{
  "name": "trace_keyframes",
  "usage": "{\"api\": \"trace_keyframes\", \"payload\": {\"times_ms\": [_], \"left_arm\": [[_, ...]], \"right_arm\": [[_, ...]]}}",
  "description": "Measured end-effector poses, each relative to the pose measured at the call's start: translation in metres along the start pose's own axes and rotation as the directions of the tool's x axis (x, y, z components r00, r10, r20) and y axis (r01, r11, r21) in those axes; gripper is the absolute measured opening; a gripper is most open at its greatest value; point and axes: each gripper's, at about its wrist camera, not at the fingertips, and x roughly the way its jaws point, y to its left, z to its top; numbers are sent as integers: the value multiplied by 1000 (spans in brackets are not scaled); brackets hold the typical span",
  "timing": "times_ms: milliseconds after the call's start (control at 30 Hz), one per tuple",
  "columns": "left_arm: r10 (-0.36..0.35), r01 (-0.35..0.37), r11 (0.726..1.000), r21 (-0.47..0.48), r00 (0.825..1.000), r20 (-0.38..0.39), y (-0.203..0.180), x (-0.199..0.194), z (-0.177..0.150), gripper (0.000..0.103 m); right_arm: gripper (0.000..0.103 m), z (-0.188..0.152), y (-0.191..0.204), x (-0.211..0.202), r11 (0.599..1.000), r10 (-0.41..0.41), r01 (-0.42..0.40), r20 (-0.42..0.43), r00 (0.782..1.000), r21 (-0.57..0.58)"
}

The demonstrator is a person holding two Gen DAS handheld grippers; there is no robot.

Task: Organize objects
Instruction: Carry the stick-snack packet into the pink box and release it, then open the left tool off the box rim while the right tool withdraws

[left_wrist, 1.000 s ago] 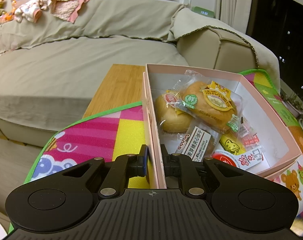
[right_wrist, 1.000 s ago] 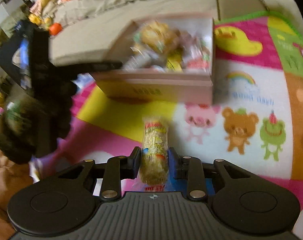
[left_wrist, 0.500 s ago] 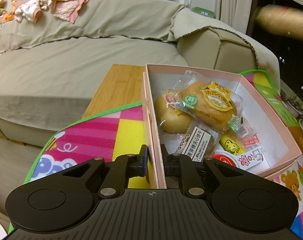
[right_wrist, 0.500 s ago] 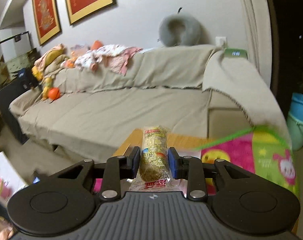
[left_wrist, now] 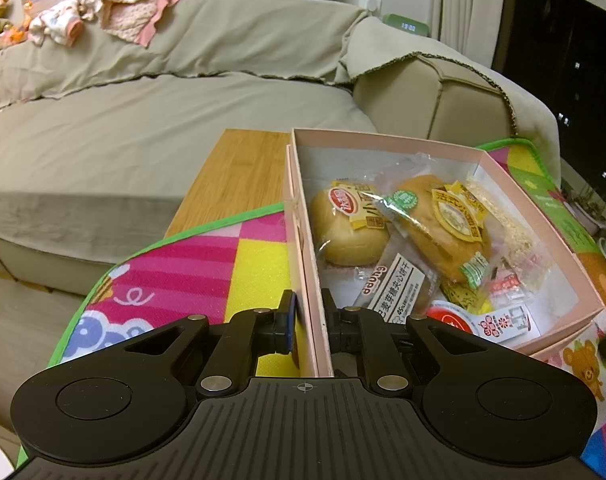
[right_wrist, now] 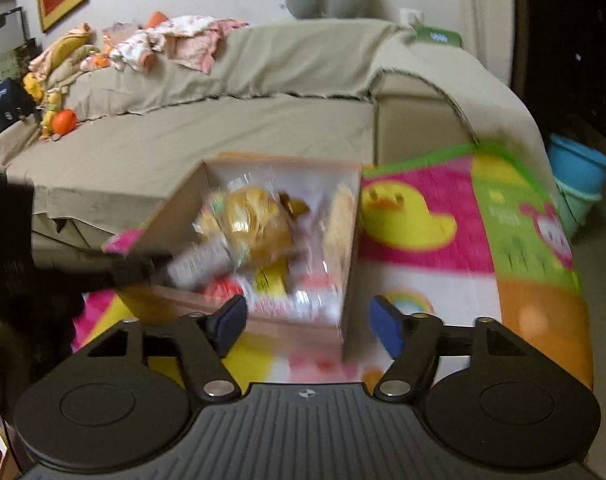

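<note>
Two buns point(left_wrist: 399, 224) in one box point(left_wrist: 303, 240), left claw point(left_wrist: 308, 316) clamping box wall, right claw point(right_wrist: 307, 326) just opened, empty

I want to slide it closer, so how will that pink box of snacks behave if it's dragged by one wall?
The pink box looks like thin card, so the wall pinched by the left gripper may flex. Its wrapped buns and small packets look light, so it should slide easily on the play mat, perhaps swivelling around the grip.

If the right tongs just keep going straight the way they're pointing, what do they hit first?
Probably the near right corner of the pink box, or the snack packets inside it; blur leaves depth unclear. The right tongs are open and empty.
</note>
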Motion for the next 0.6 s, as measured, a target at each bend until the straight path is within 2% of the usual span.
{"api": "trace_keyframes", "payload": {"times_ms": [167,300,333,500,600], "left_arm": [[-6,6,1000,-6,1000,3,3,0,1,17],[40,-40,999,9,999,-6,6,-3,4,40],[52,-52,999,15,999,2,6,-7,4,43],[92,-98,993,67,992,85,2,-33,1,49],[91,-100,993,55,986,137,4,-53,-6,52]], "right_arm": [[77,-35,-8,0,997,-27,29,-29,999,74],[85,-50,-13,-3,992,-41,43,-25,999,121],[87,-52,-13,-6,991,-49,50,-17,999,125],[100,-62,-14,-18,986,-88,81,40,995,148],[103,-69,-9,-21,986,-98,88,64,993,141]]}}
